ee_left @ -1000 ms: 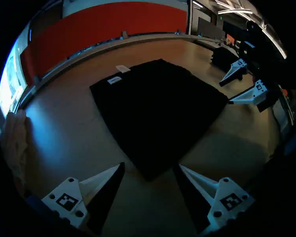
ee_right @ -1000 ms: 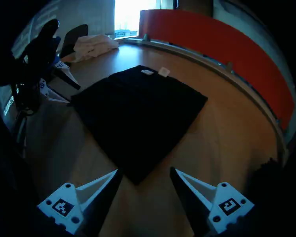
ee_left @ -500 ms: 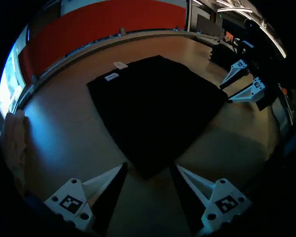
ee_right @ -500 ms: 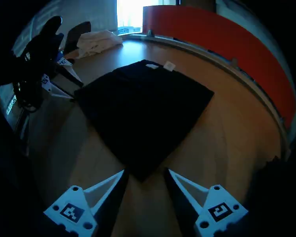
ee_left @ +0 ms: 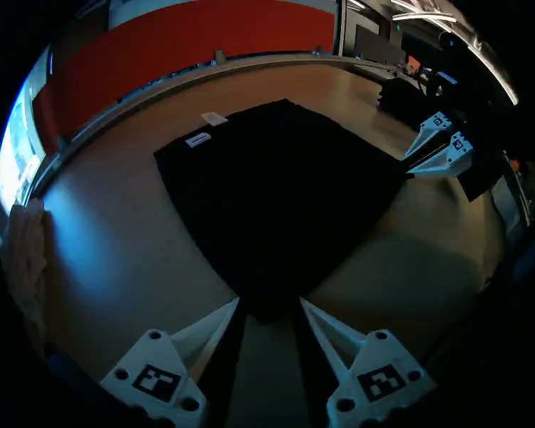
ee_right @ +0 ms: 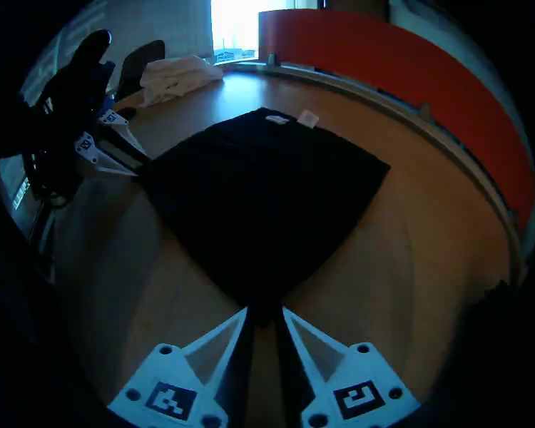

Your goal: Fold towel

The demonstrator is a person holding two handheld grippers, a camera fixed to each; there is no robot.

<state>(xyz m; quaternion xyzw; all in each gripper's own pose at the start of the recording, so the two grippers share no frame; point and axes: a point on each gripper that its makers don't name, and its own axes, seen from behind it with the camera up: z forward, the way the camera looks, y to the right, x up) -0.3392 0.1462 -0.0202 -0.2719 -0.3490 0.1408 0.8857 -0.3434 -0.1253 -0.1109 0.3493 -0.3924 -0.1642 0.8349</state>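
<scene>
Stretching across both views, the wooden tabletop [ee_left: 110, 235] carried everything, with a long red wall panel [ee_left: 196, 39] behind its far curved edge and a bright window [ee_right: 232, 25] at one end. On it lay the black towel [ee_left: 282, 192], spread flat near the middle as a broad dark four-sided shape, one corner pointing at each camera. A heap of pale cloth [ee_right: 175, 75] rested on the tabletop's far end, well apart from the towel, beside a dark chair back [ee_right: 139, 60]. The left tongs [ee_left: 267, 314] sat low over the wood with the towel's near corner reaching in between the two fingers; they were drawn in around it, but whether they pressed on the fabric could not be told. The right tongs [ee_right: 265, 314] were at another corner, narrowed to a slim gap with the tip of the fabric caught in it, clenched on the towel. Each pair also appeared small at the side of the other's view, its white fingers meeting the towel's edge. At the far corner of the towel lay a small white tag [ee_left: 197, 140], and just beyond it a second white slip [ee_left: 214, 118] rested on the wood.
</scene>
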